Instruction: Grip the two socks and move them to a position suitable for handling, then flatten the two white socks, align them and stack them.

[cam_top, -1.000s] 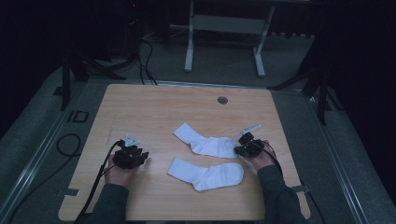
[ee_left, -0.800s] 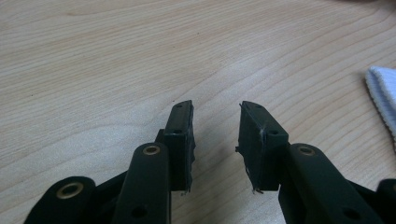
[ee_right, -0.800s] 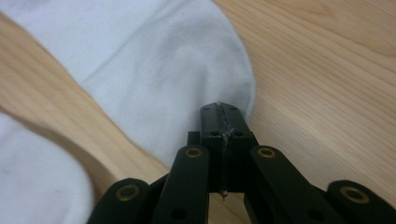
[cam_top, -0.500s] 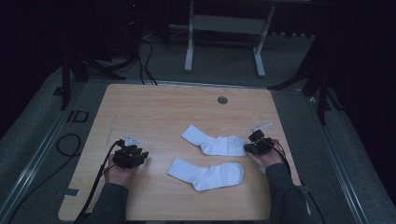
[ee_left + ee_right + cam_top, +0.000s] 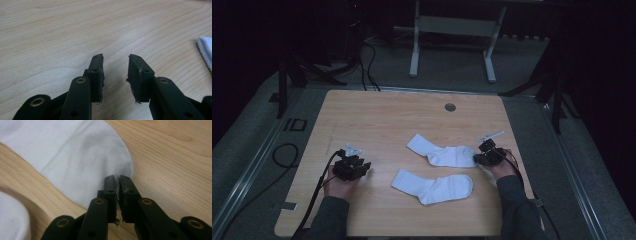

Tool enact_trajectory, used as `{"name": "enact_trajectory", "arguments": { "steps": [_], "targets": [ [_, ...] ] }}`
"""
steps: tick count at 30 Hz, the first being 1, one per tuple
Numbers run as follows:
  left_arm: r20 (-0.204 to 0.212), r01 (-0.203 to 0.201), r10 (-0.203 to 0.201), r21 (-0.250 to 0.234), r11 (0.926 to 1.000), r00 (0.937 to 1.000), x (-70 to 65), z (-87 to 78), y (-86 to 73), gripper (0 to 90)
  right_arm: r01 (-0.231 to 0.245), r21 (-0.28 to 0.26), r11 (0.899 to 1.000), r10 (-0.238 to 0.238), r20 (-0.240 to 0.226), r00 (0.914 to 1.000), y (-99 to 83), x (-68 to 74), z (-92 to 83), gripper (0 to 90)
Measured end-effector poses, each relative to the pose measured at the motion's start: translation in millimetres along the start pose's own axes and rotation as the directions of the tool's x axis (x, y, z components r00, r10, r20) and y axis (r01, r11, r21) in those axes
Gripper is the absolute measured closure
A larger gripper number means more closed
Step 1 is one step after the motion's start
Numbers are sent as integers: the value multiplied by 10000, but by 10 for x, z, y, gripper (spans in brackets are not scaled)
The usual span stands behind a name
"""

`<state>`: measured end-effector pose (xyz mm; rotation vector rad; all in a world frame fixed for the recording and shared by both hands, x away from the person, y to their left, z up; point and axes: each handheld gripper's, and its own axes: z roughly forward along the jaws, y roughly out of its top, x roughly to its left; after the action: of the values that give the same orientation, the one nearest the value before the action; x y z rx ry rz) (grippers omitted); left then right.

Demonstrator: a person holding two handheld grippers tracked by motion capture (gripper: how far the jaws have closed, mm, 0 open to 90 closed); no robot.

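Two white socks on the table, my jaws at the toe of the upper one.

My left gripper rests on the bare wood of the table with its jaws spread and nothing between them. The lower sock lies flat mid-table, the upper sock just beyond it. My right gripper sits at that sock's toe, jaws just easing apart, a sliver of white fabric between them.

A round grey grommet sat near the far edge of the wooden table. Beyond stood a white desk frame; black cables trailed across the floor.
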<state>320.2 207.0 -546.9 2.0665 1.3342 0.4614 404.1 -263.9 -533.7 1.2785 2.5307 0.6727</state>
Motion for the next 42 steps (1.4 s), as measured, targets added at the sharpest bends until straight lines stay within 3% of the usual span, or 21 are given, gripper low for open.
{"name": "enact_trajectory", "arguments": {
  "steps": [8, 14, 23, 27, 38, 42],
  "targets": [
    [8, -7, 7, -23, 10000, 10000, -4, 9, 7, 653, 499, -802, 9955, -503, -24, 9987, 168, 183, -238, 758],
    [14, 3, -3, -23, 10000, 10000, 2, 2, 7, 652, 986, -1008, 9900, -1027, -361, 9941, 311, 380, -271, 734],
    [-4, -13, 13, -63, 10000, 10000, -2, 1, 6, 651, 1740, -845, 9811, -1811, -863, 9797, 421, 682, -119, 674],
    [-5, -18, 18, -53, 10000, 10000, -3, -2, 6, 650, 2080, -546, 9766, -2128, -1056, 9714, 470, 852, 43, 641],
    [-9, -29, 29, -50, 10000, 10000, -3, -1, 4, 649, 2603, 38, 9655, -2578, -1240, 9582, 529, 1066, 342, 544],
    [-4, -31, 31, -49, 10000, 10000, -3, 1, 4, 649, 2530, 28, 9675, -2510, -1178, 9608, 555, 1064, 359, 573]
  ]
}}
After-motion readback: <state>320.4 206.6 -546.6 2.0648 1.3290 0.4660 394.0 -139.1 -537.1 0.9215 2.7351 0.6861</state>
